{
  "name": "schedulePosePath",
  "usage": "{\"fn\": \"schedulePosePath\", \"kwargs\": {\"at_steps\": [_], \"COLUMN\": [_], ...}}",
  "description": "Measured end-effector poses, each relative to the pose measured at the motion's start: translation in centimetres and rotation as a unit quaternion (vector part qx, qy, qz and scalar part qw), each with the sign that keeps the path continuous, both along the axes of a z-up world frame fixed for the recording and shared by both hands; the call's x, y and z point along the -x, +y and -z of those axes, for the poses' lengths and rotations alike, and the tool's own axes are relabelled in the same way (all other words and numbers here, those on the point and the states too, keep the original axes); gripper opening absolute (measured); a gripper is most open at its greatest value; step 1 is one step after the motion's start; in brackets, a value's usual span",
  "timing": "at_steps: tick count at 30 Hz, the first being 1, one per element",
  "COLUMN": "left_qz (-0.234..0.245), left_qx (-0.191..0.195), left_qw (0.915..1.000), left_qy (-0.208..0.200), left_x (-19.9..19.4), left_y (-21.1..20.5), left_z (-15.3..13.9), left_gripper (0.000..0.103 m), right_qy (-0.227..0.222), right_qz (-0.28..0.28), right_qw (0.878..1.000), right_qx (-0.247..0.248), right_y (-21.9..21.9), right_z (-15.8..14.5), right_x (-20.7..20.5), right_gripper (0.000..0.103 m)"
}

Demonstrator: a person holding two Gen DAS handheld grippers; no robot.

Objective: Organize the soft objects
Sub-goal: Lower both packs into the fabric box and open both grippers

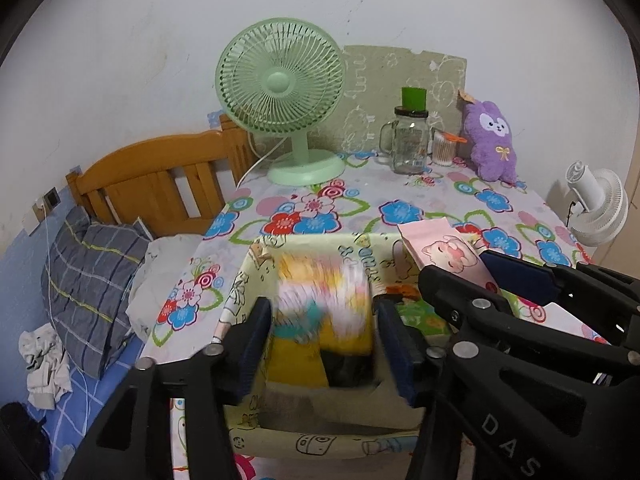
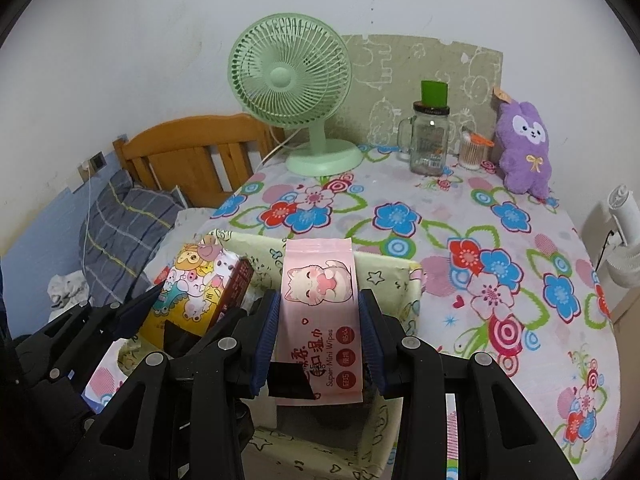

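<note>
2 packs point(image 2: 318, 312) above fabric bin point(image 2: 404, 276)

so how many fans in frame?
2. A green desk fan stands at the back of the table, left of the glass jar. A white fan sits off the table's right edge, by the wall. Others could be out of view.

Ahead of my bin point(image 2: 394, 264): bare cloth point(image 2: 440, 216). Back row blocked: fan point(image 2: 290, 76), jar point(image 2: 430, 140), plush point(image 2: 524, 148).
</note>
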State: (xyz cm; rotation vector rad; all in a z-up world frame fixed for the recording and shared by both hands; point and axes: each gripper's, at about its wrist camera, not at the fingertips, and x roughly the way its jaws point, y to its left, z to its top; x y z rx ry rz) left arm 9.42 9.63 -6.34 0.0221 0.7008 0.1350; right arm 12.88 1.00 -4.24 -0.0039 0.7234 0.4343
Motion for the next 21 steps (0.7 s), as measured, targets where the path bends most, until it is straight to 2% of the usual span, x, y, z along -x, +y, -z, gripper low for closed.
{"fn": "schedulePosePath", "kwargs": {"at_steps": [10, 18, 21], "left_qz": [0.002, 0.004, 0.002], "left_qx": [0.007, 0.014, 0.01], "left_qw": [1.0, 0.9998, 0.9999], "left_qy": [0.006, 0.012, 0.012], "left_x": [0.19, 0.17, 0.23], "left_y": [0.34, 0.21, 0.03], "left_z": [0.51, 0.61, 0.54], "left_gripper": [0.083, 0.084, 0.084], "right_qy": [0.016, 0.012, 0.007], "right_qz": [-0.005, -0.01, -0.002], "right_qw": [1.0, 1.0, 1.0], "right_qx": [0.001, 0.006, 0.01], "right_y": [0.68, 0.73, 0.48], "right_z": [0.92, 1.14, 1.1], "right_x": [-0.51, -0.42, -0.38], "right_gripper": [0.043, 0.044, 0.053]}}
